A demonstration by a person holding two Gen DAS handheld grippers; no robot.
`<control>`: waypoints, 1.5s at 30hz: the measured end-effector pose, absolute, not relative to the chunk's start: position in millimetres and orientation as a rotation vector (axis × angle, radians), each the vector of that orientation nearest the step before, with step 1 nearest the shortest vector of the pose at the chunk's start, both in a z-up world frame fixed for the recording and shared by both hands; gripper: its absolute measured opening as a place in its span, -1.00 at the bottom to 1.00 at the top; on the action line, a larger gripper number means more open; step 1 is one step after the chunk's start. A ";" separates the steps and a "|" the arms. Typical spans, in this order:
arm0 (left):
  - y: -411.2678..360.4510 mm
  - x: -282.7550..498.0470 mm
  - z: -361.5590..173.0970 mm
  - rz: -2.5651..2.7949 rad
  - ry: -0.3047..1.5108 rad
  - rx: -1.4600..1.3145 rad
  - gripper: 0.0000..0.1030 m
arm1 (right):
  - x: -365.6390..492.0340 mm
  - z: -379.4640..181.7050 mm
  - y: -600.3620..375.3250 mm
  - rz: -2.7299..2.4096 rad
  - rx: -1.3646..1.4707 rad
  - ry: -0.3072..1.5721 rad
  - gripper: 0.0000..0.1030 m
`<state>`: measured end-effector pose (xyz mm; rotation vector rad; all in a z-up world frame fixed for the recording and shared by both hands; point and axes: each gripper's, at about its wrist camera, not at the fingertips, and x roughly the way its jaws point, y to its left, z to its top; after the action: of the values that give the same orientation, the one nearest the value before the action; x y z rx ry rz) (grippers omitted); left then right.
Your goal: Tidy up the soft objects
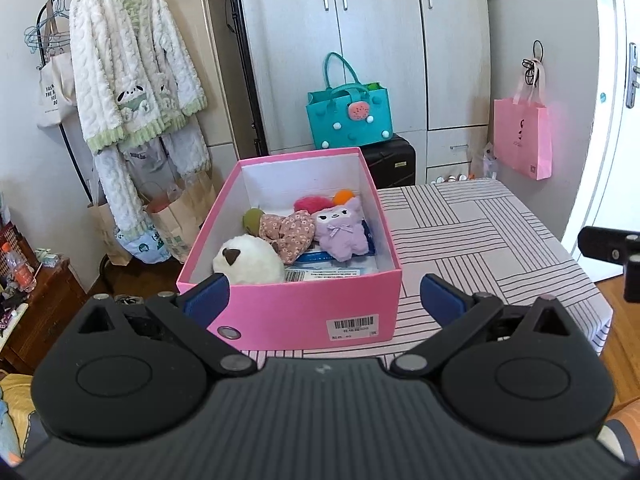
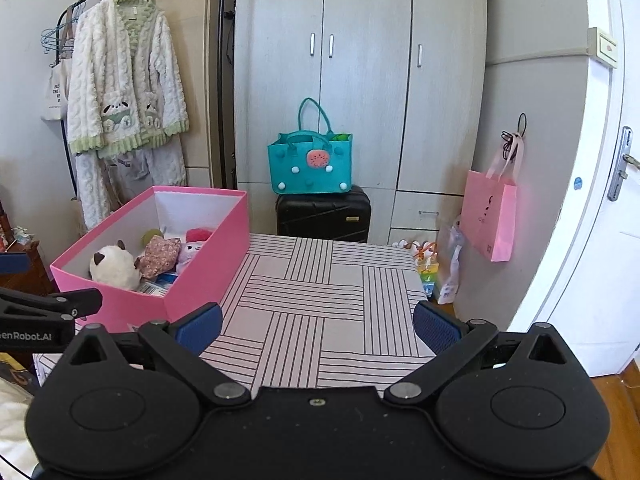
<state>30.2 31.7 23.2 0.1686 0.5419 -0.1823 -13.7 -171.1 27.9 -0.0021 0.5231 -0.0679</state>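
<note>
A pink box (image 1: 292, 312) (image 2: 200, 276) stands on the striped table's left side. Inside lie a white plush with a brown ear (image 1: 250, 260) (image 2: 114, 266), a floral fabric piece (image 1: 288, 232) (image 2: 160, 256), a purple plush (image 1: 340, 228) (image 2: 190, 252), a red pompom (image 1: 314, 203) (image 2: 199, 235), an orange ball (image 1: 343, 197) and a green ball (image 1: 253, 219) (image 2: 152, 235), over blue-white packets (image 1: 332, 266). My left gripper (image 1: 324, 300) is open, just in front of the box's near wall. Over bare tablecloth to the box's right, my right gripper (image 2: 318, 328) is open and holds nothing.
The table (image 2: 320, 300) carries a striped cloth. Behind it stand a black suitcase (image 2: 324, 216) with a teal bag (image 2: 310, 164) and a grey wardrobe (image 2: 360, 60). A fluffy robe (image 1: 132, 72) hangs on a rack at left. A pink bag (image 2: 490, 216) hangs at right near a white door.
</note>
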 end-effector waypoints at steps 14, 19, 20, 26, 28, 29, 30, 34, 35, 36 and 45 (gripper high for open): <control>34.3 29.1 20.3 -0.155 0.549 0.158 1.00 | -22.1 24.4 -171.3 -0.055 0.014 0.493 1.00; 32.1 25.3 18.4 -0.155 0.539 0.160 1.00 | -24.7 21.9 -169.2 -0.058 -0.003 0.474 1.00; 32.0 24.6 18.0 -0.156 0.538 0.158 1.00 | -25.4 21.6 -167.9 -0.057 -0.012 0.466 1.00; 30.0 23.1 18.3 -0.154 0.522 0.165 1.00 | -30.7 20.4 -162.1 -0.065 -0.048 0.431 1.00; 29.7 22.2 18.6 -0.153 0.517 0.164 1.00 | -32.1 20.4 -162.3 -0.062 -0.046 0.422 1.00; 29.8 22.0 18.9 -0.152 0.514 0.164 1.00 | -32.8 20.7 -162.6 -0.061 -0.045 0.415 1.00; 29.7 21.5 19.2 -0.152 0.510 0.164 1.00 | -33.6 20.8 -162.9 -0.059 -0.044 0.404 1.00; 30.4 18.8 18.9 -0.152 0.485 0.163 1.00 | -37.3 19.1 -164.8 -0.051 -0.040 0.363 1.00; 30.7 18.6 18.3 -0.153 0.483 0.162 1.00 | -37.7 18.2 -165.4 -0.048 -0.039 0.360 1.00; 31.2 18.5 17.3 -0.154 0.482 0.161 1.00 | -38.1 17.6 -165.4 -0.045 -0.039 0.358 1.00; 31.8 16.7 14.9 -0.137 0.466 0.171 1.00 | -39.9 17.3 -162.1 -0.046 -0.051 0.354 1.00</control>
<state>16.7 31.8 14.9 0.1707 0.4656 -0.1366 -39.9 -162.1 17.3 -0.0507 0.3541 -0.0457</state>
